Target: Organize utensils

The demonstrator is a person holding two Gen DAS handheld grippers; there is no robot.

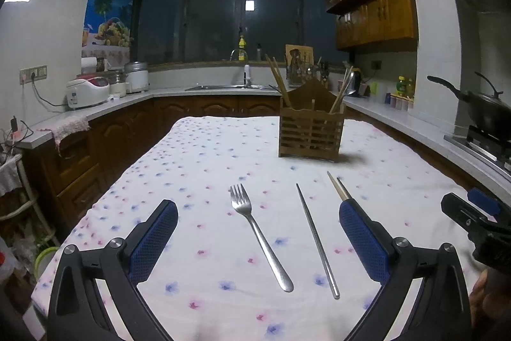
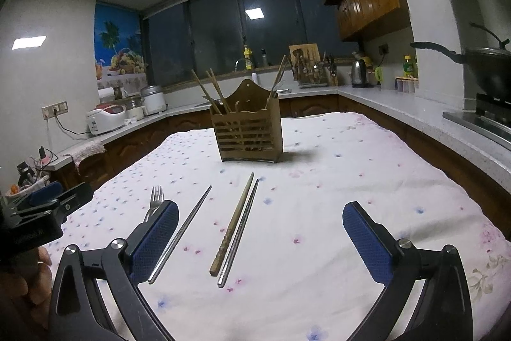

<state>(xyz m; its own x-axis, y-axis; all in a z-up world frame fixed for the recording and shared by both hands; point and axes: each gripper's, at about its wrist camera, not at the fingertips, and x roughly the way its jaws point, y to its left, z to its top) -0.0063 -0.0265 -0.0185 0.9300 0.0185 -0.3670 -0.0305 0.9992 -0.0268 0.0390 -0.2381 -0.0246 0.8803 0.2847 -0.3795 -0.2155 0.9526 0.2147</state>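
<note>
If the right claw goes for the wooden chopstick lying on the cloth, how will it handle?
The wooden chopstick looks thin and rigid, so probably light and stiff. Its round shaft may roll if nudged, though the tablecloth should damp that. It lies flat against a metal chopstick, so the open right claw could catch both.

We count one fork (image 1: 258,232) lying on the flowered tablecloth (image 2: 351,168), and to its right three loose chopsticks: two metal ones (image 2: 179,235) (image 2: 238,232) and one wooden chopstick (image 2: 231,226), the wooden one just beside the right-hand metal one. Farther off stands one wooden utensil holder (image 2: 247,130), with several more chopsticks standing in it; we cannot count those exactly. Two grippers (image 1: 258,213) (image 2: 260,213) are at the near edge, both with jaws wide apart
</note>
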